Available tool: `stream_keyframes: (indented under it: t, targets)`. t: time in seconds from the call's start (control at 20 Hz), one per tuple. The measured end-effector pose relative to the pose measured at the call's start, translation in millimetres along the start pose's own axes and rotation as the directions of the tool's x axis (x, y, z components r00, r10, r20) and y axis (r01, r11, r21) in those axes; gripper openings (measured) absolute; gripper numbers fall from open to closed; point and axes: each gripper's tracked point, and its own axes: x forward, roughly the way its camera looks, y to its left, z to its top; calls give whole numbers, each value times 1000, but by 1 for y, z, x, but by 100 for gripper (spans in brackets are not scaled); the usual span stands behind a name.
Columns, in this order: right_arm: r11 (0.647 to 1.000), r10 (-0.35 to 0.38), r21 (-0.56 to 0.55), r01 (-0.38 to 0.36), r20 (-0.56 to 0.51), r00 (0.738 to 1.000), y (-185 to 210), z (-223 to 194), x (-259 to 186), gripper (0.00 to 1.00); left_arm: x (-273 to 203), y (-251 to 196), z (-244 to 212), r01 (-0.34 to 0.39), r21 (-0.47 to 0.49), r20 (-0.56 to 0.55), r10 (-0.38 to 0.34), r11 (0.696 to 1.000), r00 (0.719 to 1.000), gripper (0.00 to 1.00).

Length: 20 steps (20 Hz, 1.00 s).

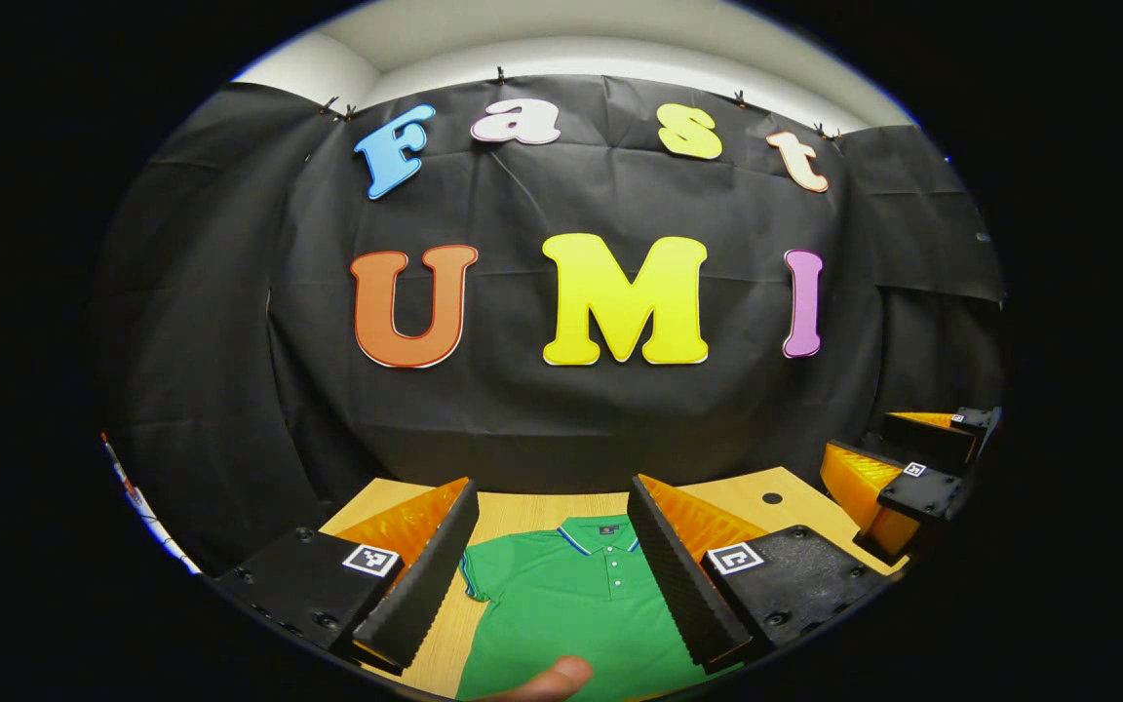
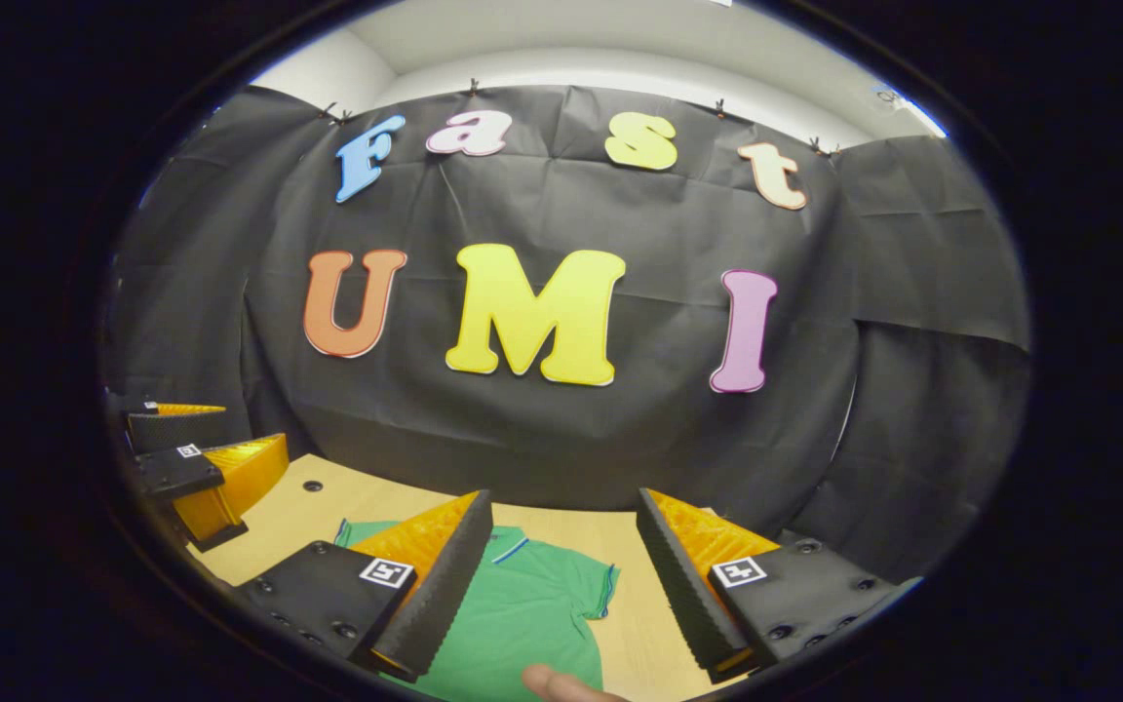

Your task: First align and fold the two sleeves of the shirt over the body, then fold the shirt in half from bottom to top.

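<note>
on the table (image 1: 522, 512), green shirt (image 1: 571, 604) (small dark collar tag, unreadable).

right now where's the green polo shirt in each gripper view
Left gripper view: the green polo shirt lies at the bottom centre, collar up, framed between the left gripper fingers.
Right gripper view: the shirt sits at the bottom, left of centre, partly behind one finger of the right gripper; one sleeve shows in the gap.
Shared landmark: the wooden table it lies on, with a small dark hole in the top.
</note>
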Motion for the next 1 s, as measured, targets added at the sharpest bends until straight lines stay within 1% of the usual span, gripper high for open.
stream_keyframes:
  t: [0.15, 0.2, 0.25, 0.3, 0.4, 0.65, 0.75, 0.8, 0.9, 1.0]
  targets:
    - [1000, -7, 16, 7, -41, 999, -5, -17, 8, 94, 2, -1, -4, -1, 3, -8, 1, 1000, 1000, 99]
    - [1000, -12, 27, 14, -67, 998, -6, -27, 12, 96, 1, -1, -5, 0, 5, -10, 0, 1000, 1000, 99]
    - [999, -16, 41, 20, -97, 995, -8, -37, 17, 94, 0, -1, -5, -5, 4, -10, 5, 1000, 1000, 98]
    - [998, -33, 46, 39, -128, 991, -12, -50, 23, 95, 1, -1, -6, -6, 0, -14, 6, 1000, 1000, 99]
    - [997, -43, 52, 53, -178, 983, -18, -74, 35, 95, 2, -2, -11, -10, 1, -36, 10, 1000, 999, 98]
    - [996, -87, 9, 93, -259, 962, -42, -131, 80, 94, 4, -7, -7, -20, 41, -50, 22, 999, 999, 99]
    - [995, -98, -7, 101, -309, 946, -51, -159, 101, 94, 5, -10, -5, -30, 49, -54, 32, 998, 998, 99]
    - [995, -92, 1, 98, -337, 937, -54, -174, 111, 96, 5, -11, -4, -38, 44, -55, 41, 998, 998, 98]
    - [994, -97, 3, 107, -398, 912, -59, -205, 132, 95, 8, -14, -8, -57, 26, -81, 59, 998, 995, 98]
    - [995, -93, -10, 99, -452, 887, -62, -238, 153, 94, 8, -14, -9, -85, 23, -101, 87, 996, 991, 99]
